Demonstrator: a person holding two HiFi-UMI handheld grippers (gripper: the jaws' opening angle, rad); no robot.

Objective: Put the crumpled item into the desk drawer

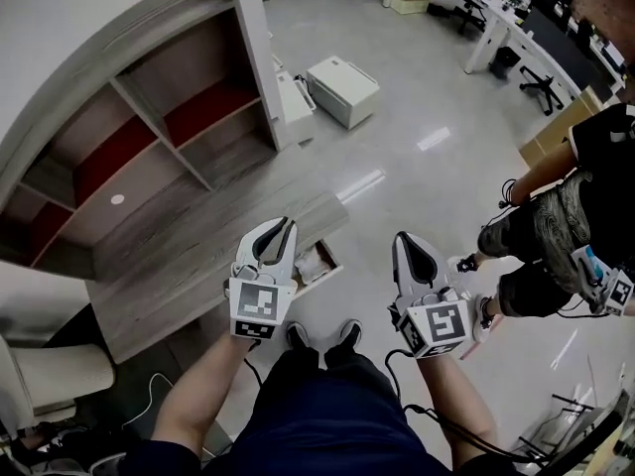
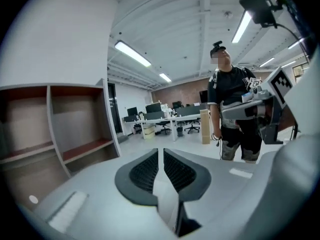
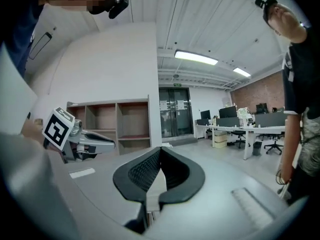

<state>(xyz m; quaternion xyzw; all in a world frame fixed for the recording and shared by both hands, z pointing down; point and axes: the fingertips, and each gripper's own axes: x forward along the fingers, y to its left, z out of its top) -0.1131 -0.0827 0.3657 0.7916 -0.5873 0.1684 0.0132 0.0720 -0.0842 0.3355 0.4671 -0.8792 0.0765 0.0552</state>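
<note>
In the head view, a wooden desk [image 1: 198, 256] with a shelf unit stands at the left. Its small drawer [image 1: 328, 264] is pulled open beside my left gripper. Something white and crumpled [image 1: 314, 263] lies in the drawer, partly hidden by the gripper. My left gripper [image 1: 282, 226] hovers over the desk's front corner, jaws pressed together and empty. My right gripper [image 1: 405, 239] is held over the floor to the right, also shut and empty. Neither gripper view shows the drawer. Both point level into the room, with the left gripper [image 2: 161, 155] and right gripper [image 3: 158, 153] shut.
A second person [image 1: 556, 231] stands close at the right, holding a marker cube. A white cabinet [image 1: 343, 89] sits on the floor beyond the desk. Cardboard boxes [image 1: 552, 133] and office desks [image 1: 491, 18] are farther back. A white chair [image 1: 45, 373] is at lower left.
</note>
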